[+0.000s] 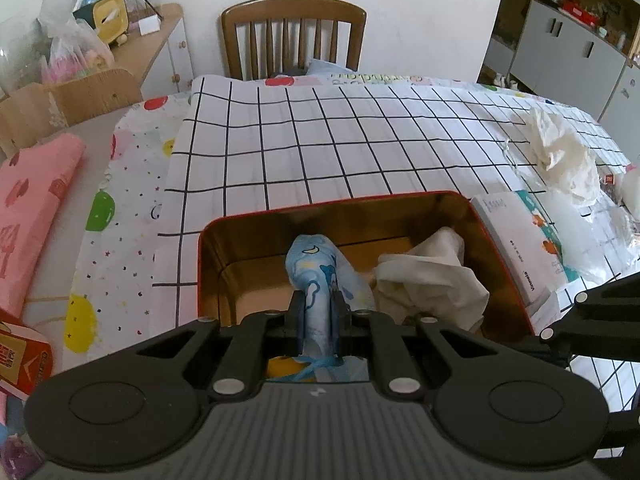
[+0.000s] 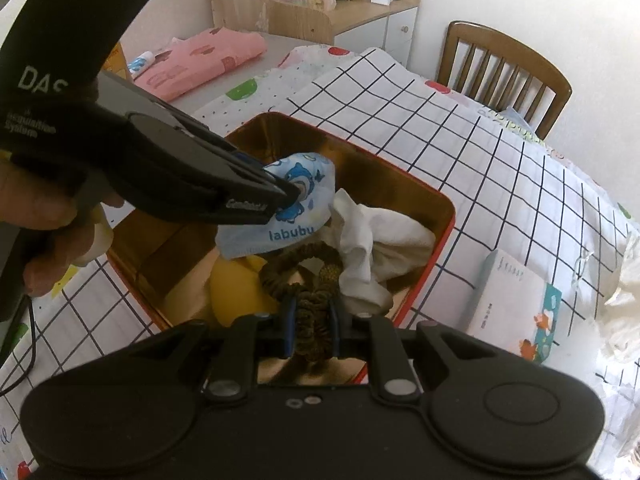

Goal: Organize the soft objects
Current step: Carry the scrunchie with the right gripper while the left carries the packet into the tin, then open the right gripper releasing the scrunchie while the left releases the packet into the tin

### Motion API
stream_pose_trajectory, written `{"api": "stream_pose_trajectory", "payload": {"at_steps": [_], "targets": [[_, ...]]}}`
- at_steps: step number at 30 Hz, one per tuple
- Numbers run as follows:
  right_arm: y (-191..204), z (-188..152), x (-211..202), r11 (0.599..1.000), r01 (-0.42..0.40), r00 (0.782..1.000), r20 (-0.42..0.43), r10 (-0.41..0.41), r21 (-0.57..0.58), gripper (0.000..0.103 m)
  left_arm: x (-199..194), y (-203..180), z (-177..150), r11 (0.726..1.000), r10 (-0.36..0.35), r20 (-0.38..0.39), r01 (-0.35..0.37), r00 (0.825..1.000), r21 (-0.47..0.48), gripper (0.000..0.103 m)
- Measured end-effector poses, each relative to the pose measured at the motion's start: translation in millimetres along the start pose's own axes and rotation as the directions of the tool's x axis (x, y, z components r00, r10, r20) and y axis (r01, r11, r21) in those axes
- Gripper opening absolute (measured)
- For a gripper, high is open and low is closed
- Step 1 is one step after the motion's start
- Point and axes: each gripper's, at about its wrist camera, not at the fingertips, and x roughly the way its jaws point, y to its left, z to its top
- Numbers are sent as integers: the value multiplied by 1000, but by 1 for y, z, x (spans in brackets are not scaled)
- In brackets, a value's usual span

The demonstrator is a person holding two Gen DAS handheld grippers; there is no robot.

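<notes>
While held over red tin [image 1: 460,196], blue printed mask [image 1: 316,280] is clamped between pads of left gripper [image 1: 318,320], hanging inside tin's opening. Word "labubu" is read on mask in right wrist view. Brown braided hair tie [image 2: 310,292] is pinched in right gripper [image 2: 312,330], just above tin. White cloth [image 2: 384,244] and yellow item [image 2: 236,292] are seen lying in tin. Tin is set on grid-pattern cloth [image 1: 300,140]. Tissue pack [image 2: 516,304] is lying just beside tin; wooden chair [image 1: 294,36] is seen beyond table.
</notes>
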Motion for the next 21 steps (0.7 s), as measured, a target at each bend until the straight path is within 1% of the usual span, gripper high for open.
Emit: {"api": "stream_pose_trajectory", "payload": {"at_steps": [7, 13, 16, 18, 21], "targets": [[1, -2, 6, 1000, -9, 1000, -17, 9, 4, 18, 2, 1, -3, 1000, -7, -8, 7, 1000, -7, 12], [1, -4, 3, 1000, -29, 1000, -11, 29, 13, 24, -1, 0, -2, 1000, -10, -2, 10, 1000, -14, 12], [0, -6, 0, 999, -40, 999, 0, 40, 20, 29, -4, -1, -2, 1000, -6, 3, 6, 1000, -7, 13], [-1, -7, -3, 999, -46, 999, 9, 46, 26, 34, -7, -2, -2, 1000, -5, 8, 5, 1000, -5, 13], [-3, -8, -7, 998, -55, 998, 16, 55, 36, 37, -12, -1, -2, 1000, -5, 19, 5, 1000, -12, 13]]}}
